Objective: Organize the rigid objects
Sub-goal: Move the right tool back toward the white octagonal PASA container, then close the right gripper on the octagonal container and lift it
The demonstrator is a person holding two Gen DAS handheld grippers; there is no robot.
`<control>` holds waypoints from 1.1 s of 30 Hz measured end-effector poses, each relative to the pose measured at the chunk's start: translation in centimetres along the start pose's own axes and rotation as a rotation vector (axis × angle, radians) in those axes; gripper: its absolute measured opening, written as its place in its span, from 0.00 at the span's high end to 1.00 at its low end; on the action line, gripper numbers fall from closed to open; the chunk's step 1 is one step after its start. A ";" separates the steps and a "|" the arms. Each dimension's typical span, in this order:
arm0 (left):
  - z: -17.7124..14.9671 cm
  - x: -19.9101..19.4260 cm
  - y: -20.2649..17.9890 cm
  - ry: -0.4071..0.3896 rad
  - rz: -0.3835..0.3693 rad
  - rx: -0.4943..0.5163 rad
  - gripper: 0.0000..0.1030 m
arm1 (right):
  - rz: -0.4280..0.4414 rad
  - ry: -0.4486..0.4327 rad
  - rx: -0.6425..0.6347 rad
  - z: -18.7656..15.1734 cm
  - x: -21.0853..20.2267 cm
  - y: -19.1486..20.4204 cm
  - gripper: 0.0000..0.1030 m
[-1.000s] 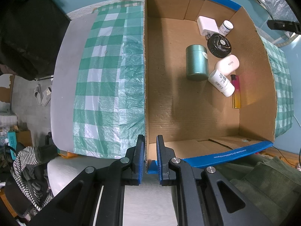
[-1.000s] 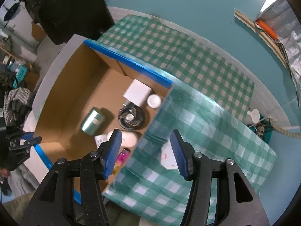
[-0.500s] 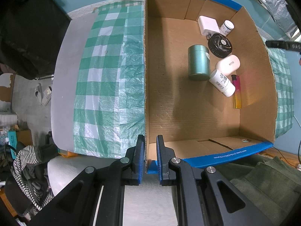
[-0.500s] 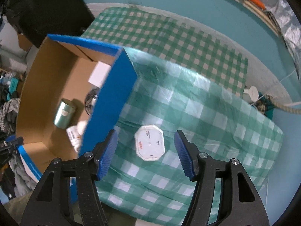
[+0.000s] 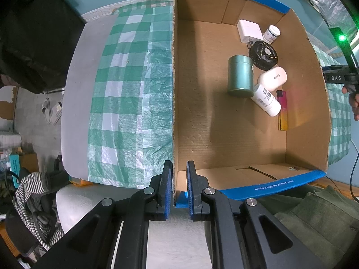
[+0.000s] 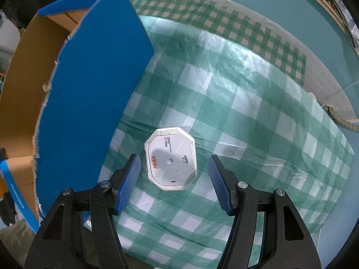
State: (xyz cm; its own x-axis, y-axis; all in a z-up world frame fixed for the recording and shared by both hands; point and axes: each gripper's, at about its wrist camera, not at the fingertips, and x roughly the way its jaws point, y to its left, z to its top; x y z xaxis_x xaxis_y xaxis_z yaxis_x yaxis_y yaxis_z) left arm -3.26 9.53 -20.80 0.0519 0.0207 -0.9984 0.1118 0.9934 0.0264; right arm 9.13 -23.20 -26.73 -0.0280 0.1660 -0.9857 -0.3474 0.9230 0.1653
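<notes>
An open cardboard box [image 5: 174, 89] with blue outer faces stands on a green checked tablecloth [image 5: 125, 94]. My left gripper [image 5: 179, 179] is shut on the box's near corner wall. Inside lie a green tin [image 5: 240, 76], a white bottle [image 5: 267, 99], a pink and yellow lighter [image 5: 282, 112], a white case [image 5: 272, 78], a black disc [image 5: 263, 55], a white charger [image 5: 249, 30] and a small jar [image 5: 272, 33]. Outside the box, a white octagonal case [image 6: 171, 158] lies flat on the cloth. My right gripper [image 6: 174, 157] points down over it, open, a pad on either side with gaps.
The box's blue side wall [image 6: 89, 100] rises close to the left of the right gripper's left finger. The cloth [image 6: 258, 123] spreads to the right and beyond the case. A hand [image 5: 353, 103] shows past the box's right wall. Clothes and a cushion lie below the table's edge.
The right gripper has come down from above the box's edge to the octagonal case outside it, and its jaws have widened a little. The left gripper has stayed on the box corner.
</notes>
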 end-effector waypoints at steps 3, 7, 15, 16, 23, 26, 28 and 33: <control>0.0 0.0 0.0 0.001 0.000 -0.001 0.90 | -0.007 0.011 -0.001 0.1 0.7 0.0 0.39; 0.0 0.0 0.0 0.001 0.000 -0.001 0.90 | -0.027 0.025 -0.001 0.3 1.6 0.3 0.39; 0.0 0.0 -0.1 0.001 0.007 0.004 0.90 | -0.061 0.029 0.010 0.5 2.7 0.9 0.43; 0.0 0.0 -0.1 0.001 0.008 0.005 0.90 | -0.067 0.022 0.011 0.5 2.7 1.0 0.44; 0.1 0.1 0.0 0.000 0.004 0.003 0.90 | -0.119 0.024 -0.014 0.3 2.7 2.0 0.48; 0.1 0.1 0.0 0.001 0.006 0.002 0.90 | -0.109 0.023 0.000 0.2 2.4 1.7 0.49; 0.1 0.1 0.0 0.000 0.005 0.001 0.90 | -0.102 0.017 0.009 0.1 2.0 1.6 0.49; 0.1 0.1 -0.1 0.000 0.007 0.006 0.90 | -0.083 -0.001 0.033 0.4 0.9 0.7 0.49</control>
State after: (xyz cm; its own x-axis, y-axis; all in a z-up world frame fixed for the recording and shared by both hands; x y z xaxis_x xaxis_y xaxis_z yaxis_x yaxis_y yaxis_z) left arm -3.14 9.46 -20.92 0.0524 0.0275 -0.9982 0.1175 0.9925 0.0335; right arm 9.23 -22.30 -27.53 0.0009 0.0889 -0.9960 -0.3169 0.9447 0.0841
